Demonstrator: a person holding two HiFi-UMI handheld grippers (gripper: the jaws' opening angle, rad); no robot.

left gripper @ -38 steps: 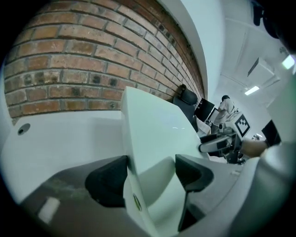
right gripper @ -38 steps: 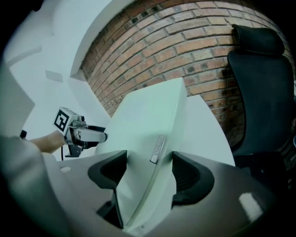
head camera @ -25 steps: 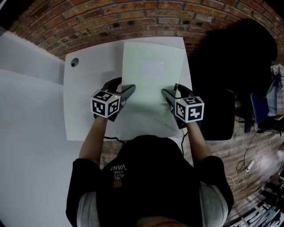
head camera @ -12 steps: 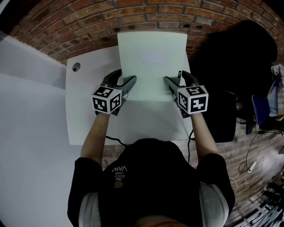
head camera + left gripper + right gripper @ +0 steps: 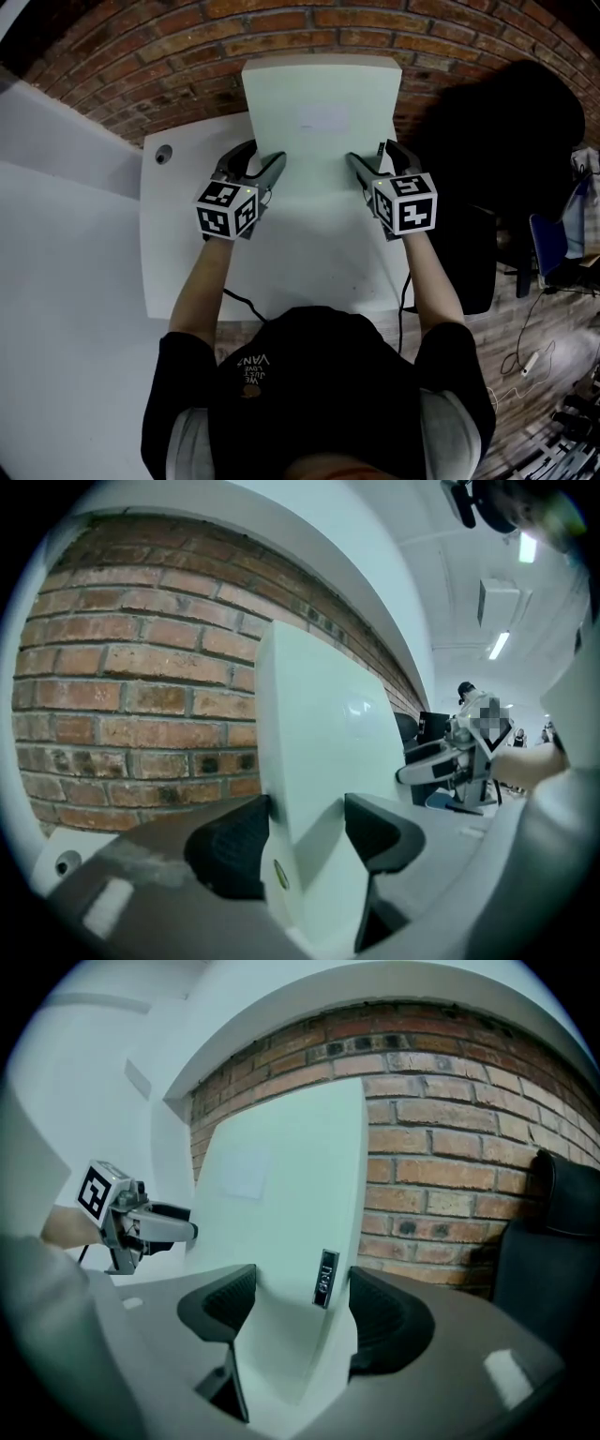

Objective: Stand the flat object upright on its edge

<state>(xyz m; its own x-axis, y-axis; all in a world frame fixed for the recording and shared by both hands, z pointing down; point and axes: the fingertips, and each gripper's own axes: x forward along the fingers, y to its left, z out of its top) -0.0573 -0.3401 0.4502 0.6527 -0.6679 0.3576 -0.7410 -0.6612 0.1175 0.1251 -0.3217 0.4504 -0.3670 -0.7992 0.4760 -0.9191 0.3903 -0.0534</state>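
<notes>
A large flat pale-green panel (image 5: 319, 131) is tilted up steeply over the white table (image 5: 187, 244), its far edge high against the brick wall (image 5: 187, 47). My left gripper (image 5: 262, 161) grips its left edge, and my right gripper (image 5: 368, 155) grips its right edge. In the left gripper view the panel (image 5: 319, 724) fills the gap of the left gripper (image 5: 305, 836), whose jaws have just been closing onto it. The right gripper view shows the panel (image 5: 281, 1176) and its small dark edge label (image 5: 327, 1279) between the pads of the right gripper (image 5: 302, 1312).
The table has a round cable hole (image 5: 164, 155) at its far left corner. A black chair (image 5: 478, 253) stands close to the table's right side. A white wall panel (image 5: 56, 281) runs along the left. A cable hangs below the table's near edge.
Both grippers have moved away from me toward the wall and upward. The panel went from lying nearly flat on the table to a steep tilt, its far edge rising up the bricks.
</notes>
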